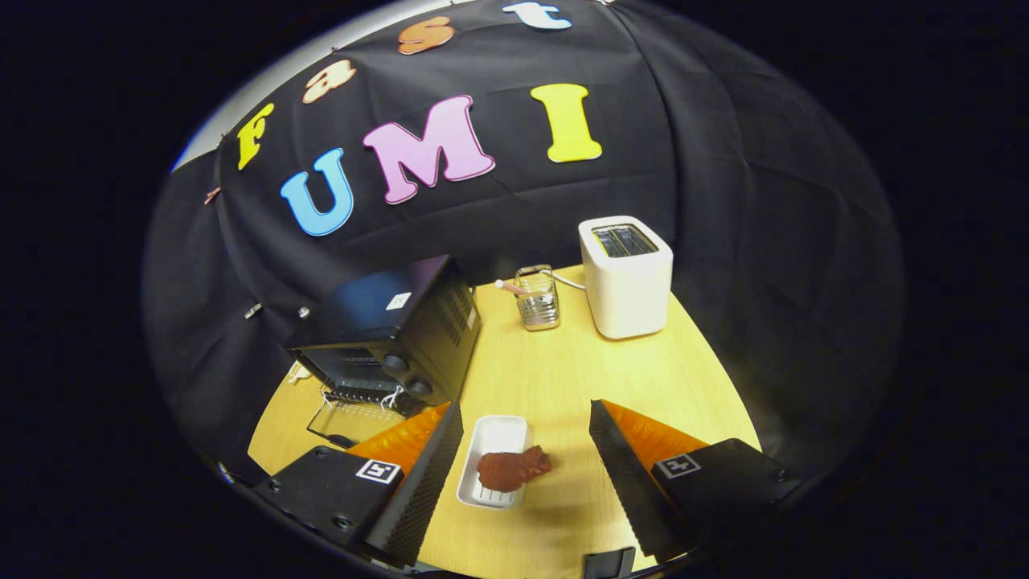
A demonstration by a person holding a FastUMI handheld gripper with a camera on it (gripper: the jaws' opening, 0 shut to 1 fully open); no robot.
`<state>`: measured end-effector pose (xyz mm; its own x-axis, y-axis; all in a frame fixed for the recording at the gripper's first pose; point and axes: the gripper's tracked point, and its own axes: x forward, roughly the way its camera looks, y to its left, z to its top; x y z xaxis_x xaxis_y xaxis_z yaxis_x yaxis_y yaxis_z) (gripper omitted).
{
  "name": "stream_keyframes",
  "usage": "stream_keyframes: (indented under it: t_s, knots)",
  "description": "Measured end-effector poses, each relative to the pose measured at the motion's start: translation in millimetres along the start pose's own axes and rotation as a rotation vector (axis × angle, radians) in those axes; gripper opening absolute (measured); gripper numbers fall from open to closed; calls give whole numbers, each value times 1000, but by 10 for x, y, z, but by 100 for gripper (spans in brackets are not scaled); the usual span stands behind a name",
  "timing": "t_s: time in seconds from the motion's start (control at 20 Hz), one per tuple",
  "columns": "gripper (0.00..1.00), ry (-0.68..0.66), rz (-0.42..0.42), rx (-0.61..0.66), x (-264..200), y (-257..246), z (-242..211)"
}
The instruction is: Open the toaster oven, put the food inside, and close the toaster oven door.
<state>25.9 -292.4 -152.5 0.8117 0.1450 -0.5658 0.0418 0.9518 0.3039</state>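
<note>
The gripper (526, 450) hangs above the wooden table (563, 378) with its two fingers spread wide apart, pinching nothing. Between the fingers, closer to the left one, lies a small white tray (492, 438), its long side running away from the gripper. A reddish-brown piece of food (512, 469) rests on the near half of the tray and hangs over the tray's right rim onto the table side; neither finger touches it or the tray.

Just beyond the left finger stands the black toaster oven (386, 334), set at an angle on the table. Its glass door (346, 418) is dropped open and lies flat in front of it, right beside the left finger's outer edge. A wire rack (362, 394) shows at the mouth of the oven, and two round knobs (406, 375) sit on the front panel to the right of the opening.

Farther out, ahead of the gap between the fingers, a clear glass jar (537, 299) stands on the table with a thin stick-like thing leaning in it. To the right of the jar, beyond the right finger, a white pop-up toaster (627, 281) stands upright, its slot on top, with a white cord (567, 281) trailing from it toward the jar. The black cloth wall (723, 201) closes the scene behind everything.
</note>
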Motion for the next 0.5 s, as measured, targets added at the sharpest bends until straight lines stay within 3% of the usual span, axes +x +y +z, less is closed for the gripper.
stream_keyframes:
  t_s: [0.25, 0.5]
  knots:
    - [97, 122, 62, 140, 173, -272, -411]
    - [96, 276, 162, 304, 543, -224, -874]
